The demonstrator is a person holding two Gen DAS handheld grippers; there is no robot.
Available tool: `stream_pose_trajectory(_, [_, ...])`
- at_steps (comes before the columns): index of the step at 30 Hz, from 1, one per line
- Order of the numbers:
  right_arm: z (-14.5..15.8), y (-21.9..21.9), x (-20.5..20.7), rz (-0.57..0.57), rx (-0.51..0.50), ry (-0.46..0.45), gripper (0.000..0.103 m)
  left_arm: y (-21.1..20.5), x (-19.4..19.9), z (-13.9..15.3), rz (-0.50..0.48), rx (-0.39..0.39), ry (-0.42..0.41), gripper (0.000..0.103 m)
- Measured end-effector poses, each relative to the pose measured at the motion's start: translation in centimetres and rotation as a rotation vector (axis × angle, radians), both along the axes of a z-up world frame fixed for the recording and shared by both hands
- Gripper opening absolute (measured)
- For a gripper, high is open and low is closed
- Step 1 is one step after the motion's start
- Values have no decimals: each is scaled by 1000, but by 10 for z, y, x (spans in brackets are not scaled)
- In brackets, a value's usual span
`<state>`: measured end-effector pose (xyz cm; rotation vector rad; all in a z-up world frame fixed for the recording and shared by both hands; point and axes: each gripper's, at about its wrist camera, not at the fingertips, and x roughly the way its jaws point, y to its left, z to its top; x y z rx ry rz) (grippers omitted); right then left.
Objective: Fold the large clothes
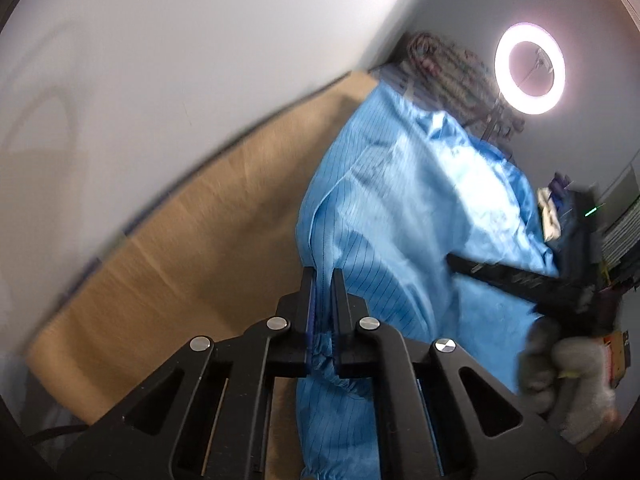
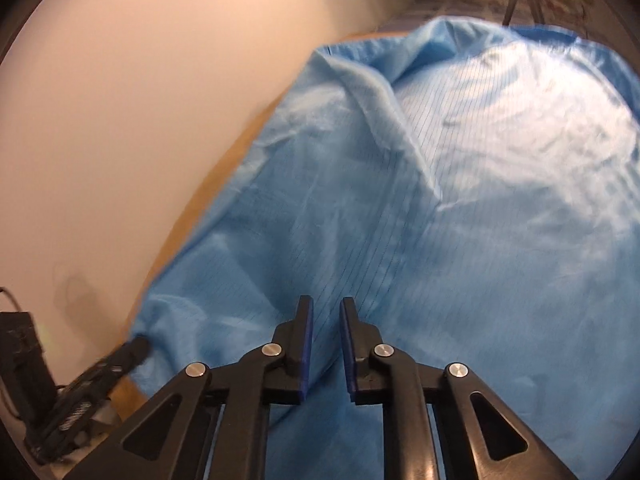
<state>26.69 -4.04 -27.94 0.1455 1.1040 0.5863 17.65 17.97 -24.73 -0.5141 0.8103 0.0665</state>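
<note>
Garment [image 2: 460, 200]: blue, pinstriped, spread over tan table [image 1: 180, 240], reaching toward 1 o'clock in left view. We judge fold under way. Left gripper [image 1: 323, 280]: jaws narrow, pinching gathered cuff so edge can be carried. Right gripper [image 2: 325, 308]: jaws narrow, fabric between them; clamped or not, we cannot tell. Containers: none visible. Ring light [image 1: 529, 74] at 2 o'clock.

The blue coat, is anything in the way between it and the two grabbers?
Nothing visible is. The left gripper is already shut on a gathered edge of the blue coat, cloth pinched between its fingers. The right gripper hangs open right over the coat, only bare cloth in front of it.
</note>
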Motion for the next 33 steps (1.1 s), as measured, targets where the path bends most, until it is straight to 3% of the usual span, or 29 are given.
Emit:
stream_pose_trajectory(4, [-10, 14, 4, 55, 125, 109, 17, 4, -9, 35, 7, 71, -76, 4])
stream_pose_trajectory(6, [-3, 19, 4, 78, 128, 103, 23, -1, -14, 58, -18, 146, -125, 4])
stream_pose_trajectory(8, [14, 18, 7, 77, 139, 65, 37, -10, -15, 71, -51, 192, -147, 4])
stream_pose_trajectory(11, [45, 12, 19, 51, 220, 29, 50, -27, -15, 78, -116, 238, -156, 4])
stream_pose_trajectory(13, [62, 16, 29, 38, 243, 32, 52, -39, -15, 79, -150, 263, -160, 4])
stream_pose_trajectory(16, [77, 36, 41, 65, 192, 36, 54, -52, -15, 73, -166, 293, -149, 4])
stream_pose_trajectory(18, [82, 49, 43, 68, 133, 19, 54, -45, -15, 65, -132, 244, -127, 5])
stream_pose_trajectory(20, [82, 58, 38, 90, 106, 16, 54, -29, -12, 53, -109, 163, -78, 28])
stream_pose_trajectory(21, [79, 59, 33, 103, 91, 14, 54, -22, -12, 45, -88, 137, -58, 48])
stream_pose_trajectory(22, [76, 61, 31, 118, 68, 11, 54, -18, -14, 41, -75, 126, -49, 58])
stream_pose_trajectory(28, [35, 62, 27, 154, -54, 46, 53, 11, -20, -1, 0, -2, 50, 62])
stream_pose_trajectory(33, [7, 44, 24, 123, -92, 94, 49, 30, -5, -31, 95, -109, 106, 62])
